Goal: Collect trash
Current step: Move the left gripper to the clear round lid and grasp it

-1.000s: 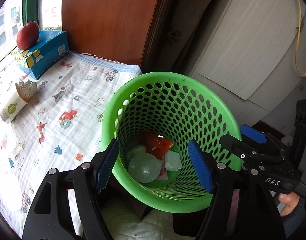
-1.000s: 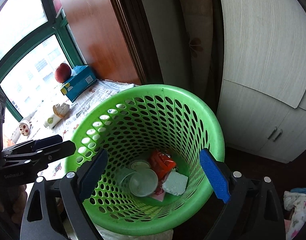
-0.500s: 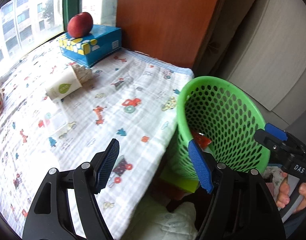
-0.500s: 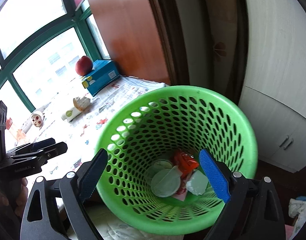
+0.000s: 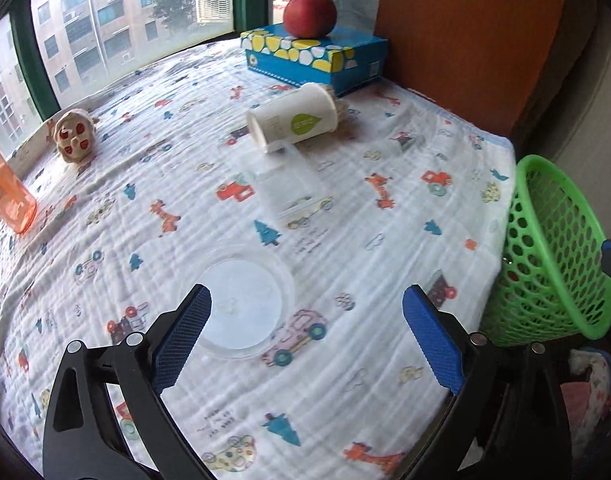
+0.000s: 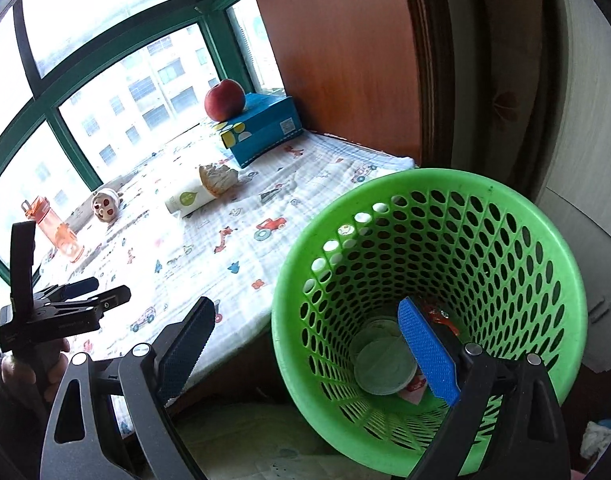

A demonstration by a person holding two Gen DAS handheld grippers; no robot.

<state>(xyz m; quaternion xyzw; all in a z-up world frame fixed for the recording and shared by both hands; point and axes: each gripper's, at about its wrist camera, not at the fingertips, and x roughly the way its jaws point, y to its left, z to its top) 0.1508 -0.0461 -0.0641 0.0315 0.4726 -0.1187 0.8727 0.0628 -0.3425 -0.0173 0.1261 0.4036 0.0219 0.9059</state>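
My left gripper (image 5: pixel 305 328) hovers over the printed cloth (image 5: pixel 385 248), its jaws opening wide with nothing between them. A clear round plastic lid (image 5: pixel 241 308) lies flat on the cloth just ahead of the left pad. Farther back lie a clear plastic cup (image 5: pixel 293 188) and a white paper cup (image 5: pixel 295 122) on its side, stuffed with crumpled paper (image 6: pixel 217 178). The green basket (image 6: pixel 433 292) stands below the table's right edge, with lids (image 6: pixel 385 368) and a red wrapper (image 6: pixel 441 318) inside. My right gripper (image 6: pixel 305 350) is open above its near rim, gripping nothing.
A blue tissue box (image 5: pixel 317 58) with a red apple (image 5: pixel 310 15) on top stands at the back by the window. An orange bottle (image 5: pixel 7 196) and a small ornament (image 5: pixel 75 140) sit at the far left. A wooden panel (image 6: pixel 345 60) rises behind the basket.
My left gripper swung from above the basket to over the table, and its jaws spread wider. The right gripper shifted left, so the basket now sits right of its centre.
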